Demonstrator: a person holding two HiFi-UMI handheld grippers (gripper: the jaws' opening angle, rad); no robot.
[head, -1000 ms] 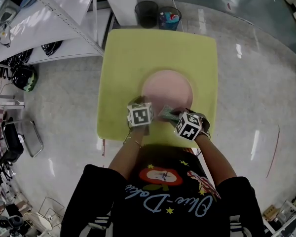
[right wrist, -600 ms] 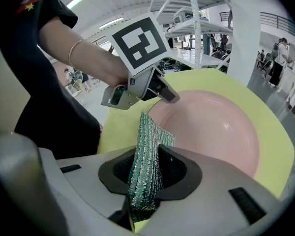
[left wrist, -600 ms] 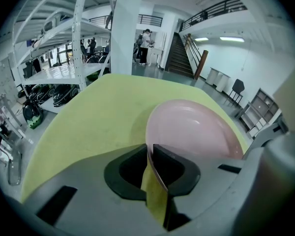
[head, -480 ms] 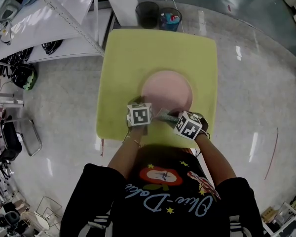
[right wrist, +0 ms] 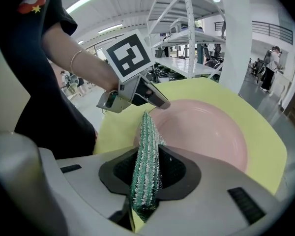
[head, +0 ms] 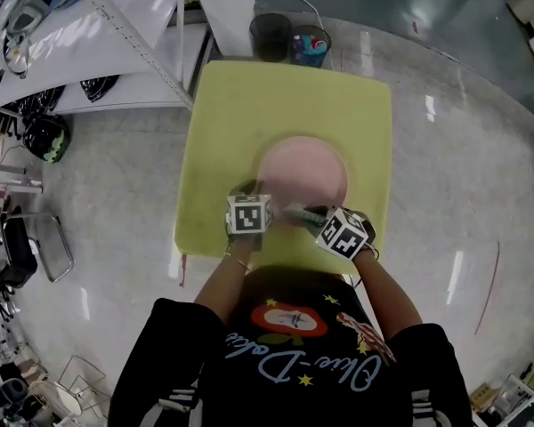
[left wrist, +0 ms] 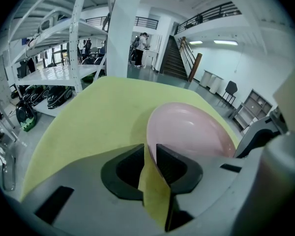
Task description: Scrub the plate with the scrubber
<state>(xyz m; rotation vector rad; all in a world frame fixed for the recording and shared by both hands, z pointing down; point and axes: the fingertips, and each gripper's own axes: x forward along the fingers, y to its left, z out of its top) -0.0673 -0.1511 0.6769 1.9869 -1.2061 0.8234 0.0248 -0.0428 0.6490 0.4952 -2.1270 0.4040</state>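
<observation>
A pink plate lies in the middle of the yellow table. My left gripper is at the plate's near left rim. Its jaws have just been opening and stand slightly apart, with the table showing through the gap. In the left gripper view the plate has its rim at the mouth of the left gripper, and the pads are not pressing on it. My right gripper is shut on a green mesh scrubber. The scrubber's tip reaches the near rim of the plate, close to the left gripper.
Two dark bins stand on the floor just beyond the table's far edge. White metal shelving runs along the far left. The person's torso is close against the table's near edge.
The head view has shifted slightly. Both grippers stay at the plate's near rim, and the scrubber stays in the right one.
</observation>
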